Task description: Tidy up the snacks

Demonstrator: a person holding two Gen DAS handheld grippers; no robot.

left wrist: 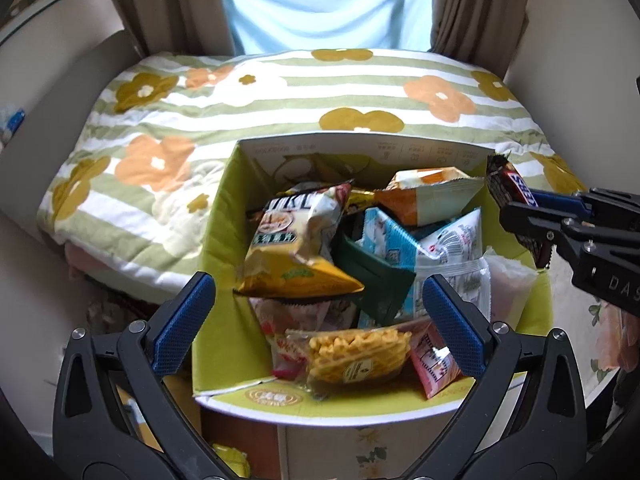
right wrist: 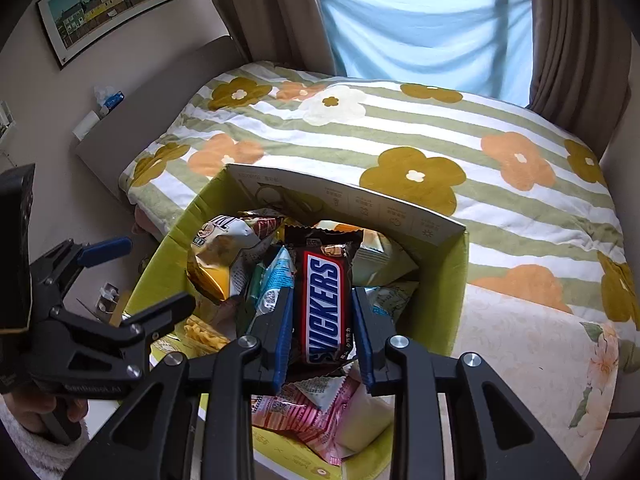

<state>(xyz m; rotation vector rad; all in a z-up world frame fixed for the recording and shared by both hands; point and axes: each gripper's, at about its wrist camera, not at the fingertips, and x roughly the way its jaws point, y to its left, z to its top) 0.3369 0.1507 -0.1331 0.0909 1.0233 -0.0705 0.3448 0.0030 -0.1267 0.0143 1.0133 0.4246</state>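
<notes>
A green cardboard box (left wrist: 216, 216) (right wrist: 452, 276) stands open beside the bed and holds several snack bags. A gold chip bag (left wrist: 296, 248) lies on top at its left, an orange-and-white bag (left wrist: 428, 192) at the back, a bag of yellow puffs (left wrist: 356, 352) at the front. My left gripper (left wrist: 318, 320) is open and empty, just above the box's near edge. My right gripper (right wrist: 322, 308) is shut on a brown Snickers bar (right wrist: 324, 300) and holds it over the box. That bar also shows in the left wrist view (left wrist: 516, 196), above the box's right wall.
A bed with a green-striped flowered quilt (left wrist: 280, 92) (right wrist: 400, 140) lies behind the box. A floral cloth surface (right wrist: 532, 344) lies to the right of the box. Brown curtains (right wrist: 264, 4) and a blue sheet hang at the window. A framed picture (right wrist: 108, 4) hangs on the left wall.
</notes>
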